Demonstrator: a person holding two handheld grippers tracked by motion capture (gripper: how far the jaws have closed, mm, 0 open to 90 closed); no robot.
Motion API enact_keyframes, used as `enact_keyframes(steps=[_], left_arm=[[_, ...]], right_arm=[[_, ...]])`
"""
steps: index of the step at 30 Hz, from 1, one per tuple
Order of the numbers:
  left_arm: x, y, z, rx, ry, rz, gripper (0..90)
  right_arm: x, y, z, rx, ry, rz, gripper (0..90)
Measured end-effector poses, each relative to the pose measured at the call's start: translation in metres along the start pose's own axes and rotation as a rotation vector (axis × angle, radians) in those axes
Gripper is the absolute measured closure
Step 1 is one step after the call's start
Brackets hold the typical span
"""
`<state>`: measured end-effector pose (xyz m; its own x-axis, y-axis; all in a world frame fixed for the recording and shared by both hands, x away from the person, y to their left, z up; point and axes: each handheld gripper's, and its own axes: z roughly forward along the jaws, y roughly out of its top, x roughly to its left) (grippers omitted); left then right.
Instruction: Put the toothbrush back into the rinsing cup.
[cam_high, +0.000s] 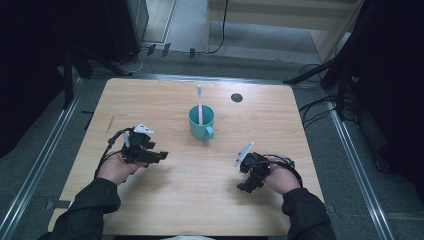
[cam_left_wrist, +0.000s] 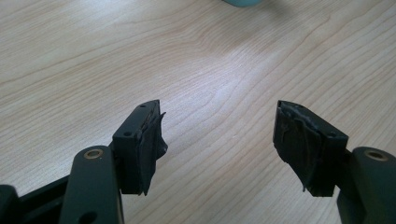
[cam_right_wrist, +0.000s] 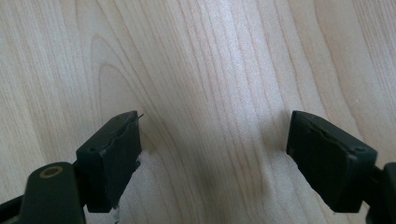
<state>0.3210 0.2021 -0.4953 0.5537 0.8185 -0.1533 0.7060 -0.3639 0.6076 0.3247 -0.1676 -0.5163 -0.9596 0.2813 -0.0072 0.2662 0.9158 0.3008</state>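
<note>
Both the left tool (cam_high: 161, 156) and right tool (cam_high: 245, 187) rest wide and empty on the table (cam_high: 150, 100), seemingly before any grasp; next likely reaches toward twelve o'clock for the toothbrush (cam_high: 199, 102) in the teal mug (cam_high: 201, 123).

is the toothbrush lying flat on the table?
No, in the high view the toothbrush stands upright inside the teal mug near the middle of the table.

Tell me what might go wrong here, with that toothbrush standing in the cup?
1. The toothbrush stands tall and leaning in the teal mug; a sideways pull could tip the mug.
2. The left hand-held gripper and right hand-held gripper, both open, rest on either side; reaching in together, they might collide at the mug.
3. The brush handle is thin, so the wide pads may slip on it.
</note>
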Motion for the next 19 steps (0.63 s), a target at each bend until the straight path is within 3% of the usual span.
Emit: enact_keyframes(steps=[10,19], left_arm=[[0.0003,-0.0010,0.0019,0.014,0.002,0.003,30.8],[-0.0012,-0.0028,0.0072,0.054,0.008,0.025,29.0]], right_arm=[[0.0008,-0.0001,0.0007,0.007,0.003,-0.001,18.2],[0.0010,0.0000,0.0009,0.006,0.006,0.000,17.9]])
